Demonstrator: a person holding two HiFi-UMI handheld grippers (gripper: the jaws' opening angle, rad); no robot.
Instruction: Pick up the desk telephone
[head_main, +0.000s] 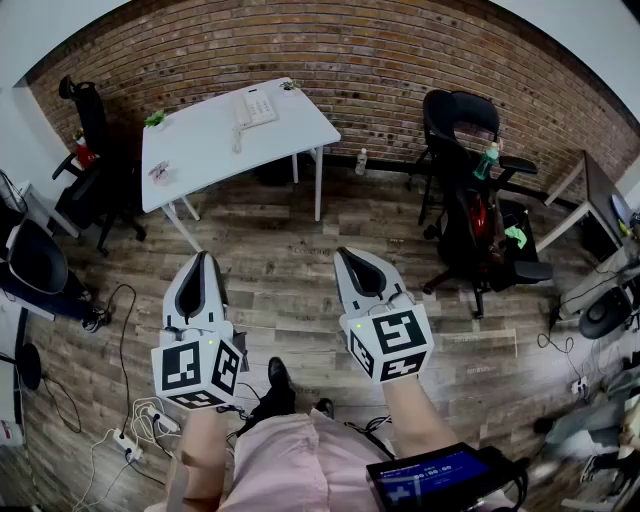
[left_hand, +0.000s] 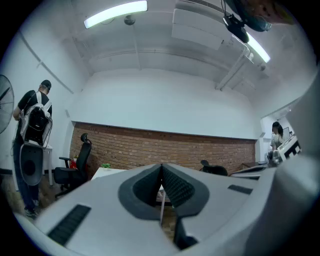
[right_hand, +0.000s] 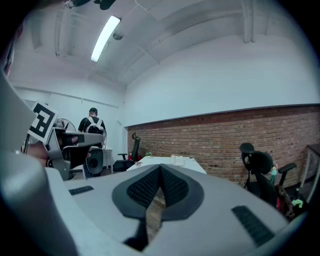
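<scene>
The white desk telephone (head_main: 254, 107) lies near the far edge of a white table (head_main: 210, 150) that stands against the brick wall, well ahead of me. Both grippers are held level over the wooden floor, far short of the table. My left gripper (head_main: 207, 257) is shut with nothing in it, and so is my right gripper (head_main: 346, 252). In the right gripper view the shut jaws (right_hand: 160, 168) point toward the table, and the telephone (right_hand: 178, 160) shows just above them. In the left gripper view the shut jaws (left_hand: 161, 166) hide most of the table (left_hand: 106, 172).
A black office chair (head_main: 470, 190) stands to the table's right, another (head_main: 92, 150) at its left. A bottle (head_main: 361, 160) stands on the floor by the wall. Cables and a power strip (head_main: 130, 440) lie at lower left. A person with a backpack (left_hand: 32, 127) stands at left.
</scene>
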